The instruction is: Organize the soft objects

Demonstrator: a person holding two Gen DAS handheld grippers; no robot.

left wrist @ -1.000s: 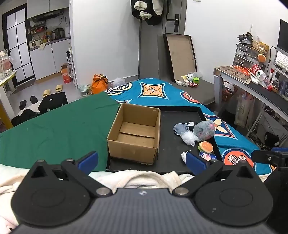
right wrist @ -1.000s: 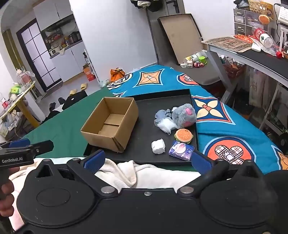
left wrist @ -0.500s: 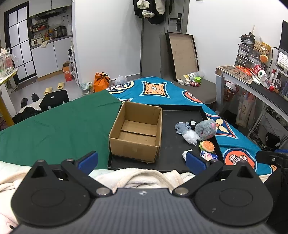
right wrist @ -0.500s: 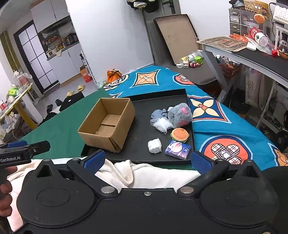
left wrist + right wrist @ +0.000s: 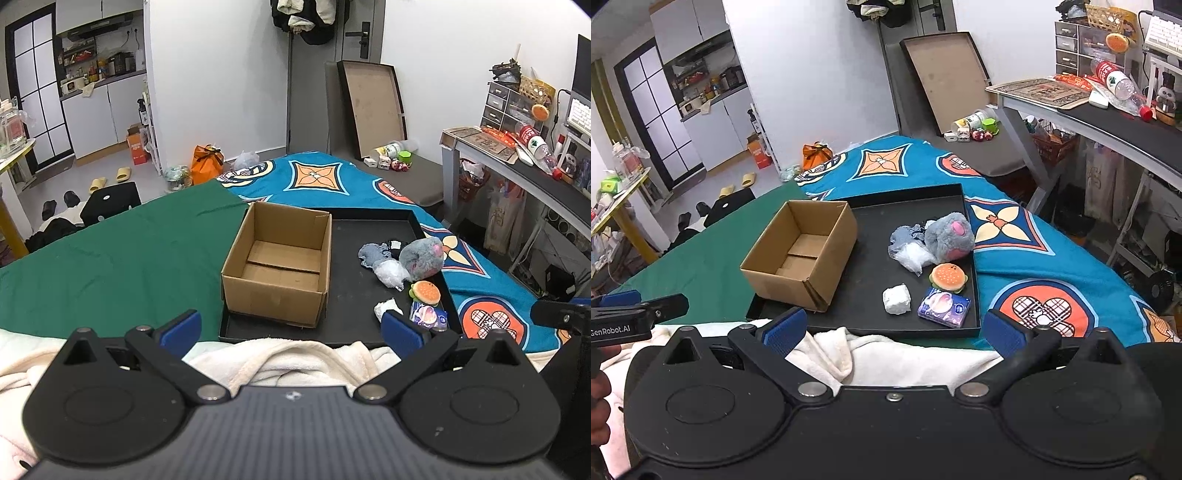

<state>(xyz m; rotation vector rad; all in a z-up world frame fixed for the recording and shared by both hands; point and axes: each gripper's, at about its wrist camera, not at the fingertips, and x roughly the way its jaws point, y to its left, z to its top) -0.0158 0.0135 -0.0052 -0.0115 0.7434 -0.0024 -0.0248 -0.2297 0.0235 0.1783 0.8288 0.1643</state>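
Both the left claw (image 5: 290, 328) and right claw (image 5: 892, 330) are spread and empty, so reach the right one to the grey plush (image 5: 949, 236) at frame centre, pinching its body before lifting toward the cardboard box (image 5: 801, 254).

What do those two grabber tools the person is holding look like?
Each is a handheld tool of matte black plastic: the left gripper and the right gripper both have two round black discs, angled black link arms with silver pivot pins, and blue ribbed pads on the fingers. Seen from the side, the left one bears white "GenRobot.AI" lettering.
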